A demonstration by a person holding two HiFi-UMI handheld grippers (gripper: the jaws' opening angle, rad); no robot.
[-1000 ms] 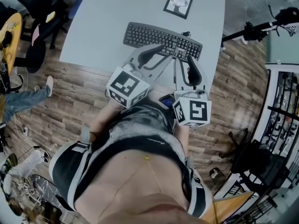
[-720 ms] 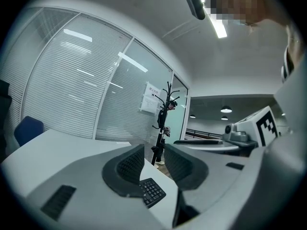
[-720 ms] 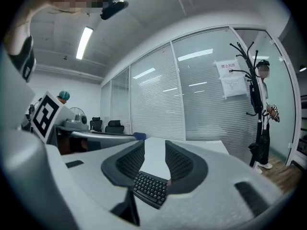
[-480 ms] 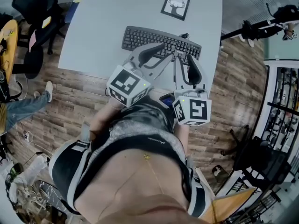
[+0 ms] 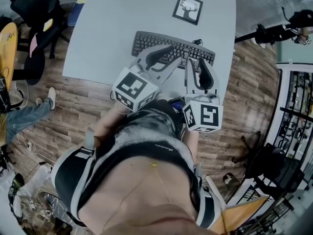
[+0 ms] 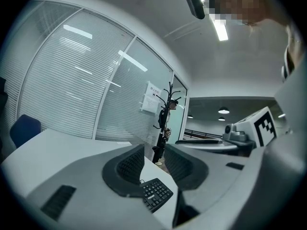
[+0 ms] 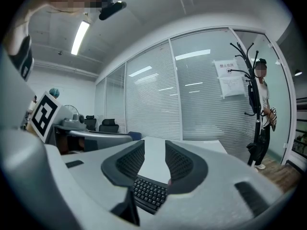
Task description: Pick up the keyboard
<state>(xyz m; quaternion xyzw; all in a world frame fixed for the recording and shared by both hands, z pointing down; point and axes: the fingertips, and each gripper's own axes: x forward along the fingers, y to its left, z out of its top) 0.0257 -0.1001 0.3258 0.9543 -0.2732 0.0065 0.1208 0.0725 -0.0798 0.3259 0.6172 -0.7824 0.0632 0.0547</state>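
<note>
A black keyboard [image 5: 161,39] lies flat on the white table [image 5: 107,43], its cable at the far right corner. My left gripper [image 5: 175,54] hovers at the keyboard's near edge, around the middle. Its pads are drawn close, with only a slim slit and nothing in it. In the left gripper view the gripper [image 6: 154,150] looks out level over the keyboard's [image 6: 156,193] end. My right gripper [image 5: 194,60] hangs over the near right part with its jaws slightly apart and empty. The right gripper view shows that gripper [image 7: 154,147] just above the keys [image 7: 148,193].
A framed deer picture [image 5: 188,9] lies on the table beyond the keyboard. Office chairs [image 5: 34,13] stand left of the table, and a black stand [image 5: 274,31] is at the right. A person's legs [image 5: 24,109] show on the wood floor at left. A glass wall [image 7: 192,95] is behind.
Both grippers have shifted slightly sideways along the table's near edge together with the person. The keyboard has not moved, and neither pair of jaws has changed.
</note>
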